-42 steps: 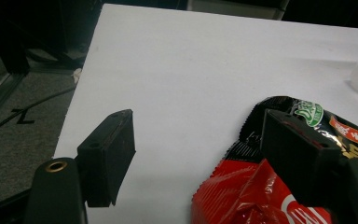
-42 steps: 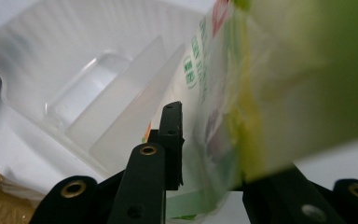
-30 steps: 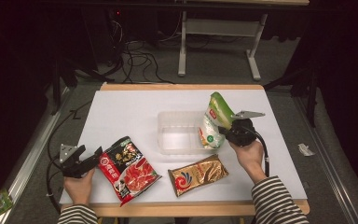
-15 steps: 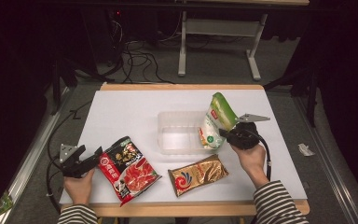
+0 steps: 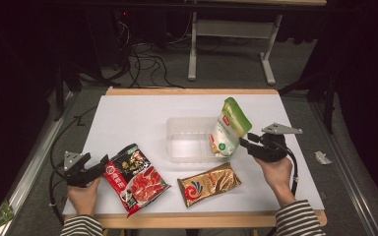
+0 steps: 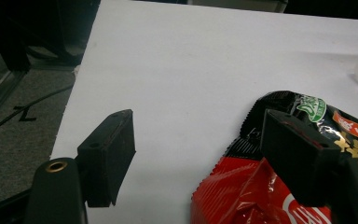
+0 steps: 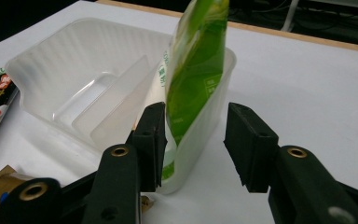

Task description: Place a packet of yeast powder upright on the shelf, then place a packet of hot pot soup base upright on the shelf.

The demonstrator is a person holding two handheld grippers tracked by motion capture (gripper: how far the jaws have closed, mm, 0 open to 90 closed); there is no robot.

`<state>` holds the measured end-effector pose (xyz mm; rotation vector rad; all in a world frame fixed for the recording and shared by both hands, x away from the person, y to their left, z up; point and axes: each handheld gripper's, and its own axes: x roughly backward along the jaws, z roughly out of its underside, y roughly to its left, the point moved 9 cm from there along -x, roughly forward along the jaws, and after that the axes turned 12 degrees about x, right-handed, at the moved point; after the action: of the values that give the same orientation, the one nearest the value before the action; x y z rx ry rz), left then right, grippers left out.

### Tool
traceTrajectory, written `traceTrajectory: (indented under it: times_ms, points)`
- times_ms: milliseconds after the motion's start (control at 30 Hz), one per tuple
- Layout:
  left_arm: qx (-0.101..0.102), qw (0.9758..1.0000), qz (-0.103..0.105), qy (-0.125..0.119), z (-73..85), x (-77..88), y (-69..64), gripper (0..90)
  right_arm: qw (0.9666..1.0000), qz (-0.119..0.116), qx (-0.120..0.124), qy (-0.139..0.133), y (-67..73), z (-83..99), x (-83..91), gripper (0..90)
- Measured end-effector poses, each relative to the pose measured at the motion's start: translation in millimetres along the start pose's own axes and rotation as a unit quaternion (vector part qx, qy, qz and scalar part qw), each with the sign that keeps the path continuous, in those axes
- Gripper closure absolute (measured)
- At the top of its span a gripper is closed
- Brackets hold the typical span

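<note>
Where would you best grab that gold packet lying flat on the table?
Probably the gold packet by its thin sealed end nearest the right gripper, coming in low from that side: it lies flat on the table, so only an edge fits between the jaws.

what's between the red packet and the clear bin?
Bare white table only. In the high view, the red packet lies left of and nearer than the clear bin, nothing between; the gold packet sits off to the side.

The printing on the red-and-black packet (image 6: 279, 186) and the green pouch (image 7: 193, 79) is too small to read.
</note>
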<state>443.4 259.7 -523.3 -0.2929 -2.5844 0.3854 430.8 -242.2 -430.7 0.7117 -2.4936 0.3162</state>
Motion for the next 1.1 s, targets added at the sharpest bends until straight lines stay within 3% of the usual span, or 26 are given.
traceTrajectory:
  times_ms: [167,567,1100]
  points:
    - [-0.001,1.0,0.0,-0.001,-0.1,0.1,-0.1,26.5,1.0,0.003,0.0,0.003,0.9,9.6,13.0,53.8]
    - [-0.003,1.0,-0.003,0.002,0.4,-0.4,-0.3,26.5,0.9999,-0.003,-0.011,0.005,9.2,34.8,19.5,51.4]
    - [-0.001,1.0,-0.001,-0.002,-0.1,0.0,-0.5,26.5,0.9993,-0.019,-0.026,0.021,22.2,66.6,13.2,49.3]
